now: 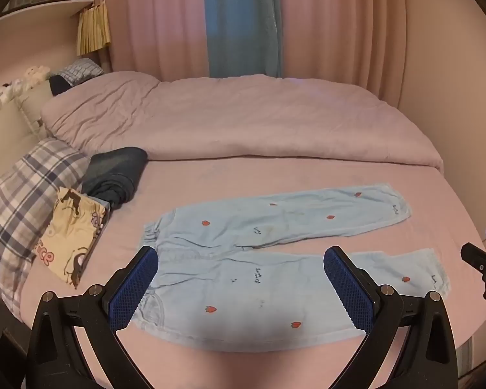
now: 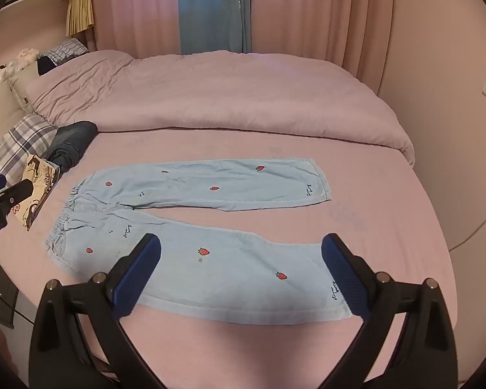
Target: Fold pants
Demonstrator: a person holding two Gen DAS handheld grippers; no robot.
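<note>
1. The pants lie spread flat and unfolded on the pink bed sheet, in the near half of the bed. They are light blue with small red strawberries and dark script printed on them.
2. The elastic waistband is at the left; the two legs run to the right and splay apart, one leg nearer, one farther, with a wedge of sheet between them.
3. The left claw hangs above the waist end of the near leg, tilted downward. Its blue pads stand wide apart and hold nothing; whether the tips touch the cloth I cannot tell.
4. The right claw hangs above the near leg toward its cuff, also tilted downward. Its jaws are wide as well, with cloth seen between them but not gripped.
5. Each claw shows at the edge of the other's view: the right one at the right edge of the left wrist view, the left one at the left edge of the right wrist view.
6. A rumpled pink duvet covers the far half of the bed.
7. At the left are a plaid pillow, a cream cartoon-print cloth and a dark folded garment, all well apart from the pants.
8. Pink curtains with a blue strip between them hang behind the bed.
</note>
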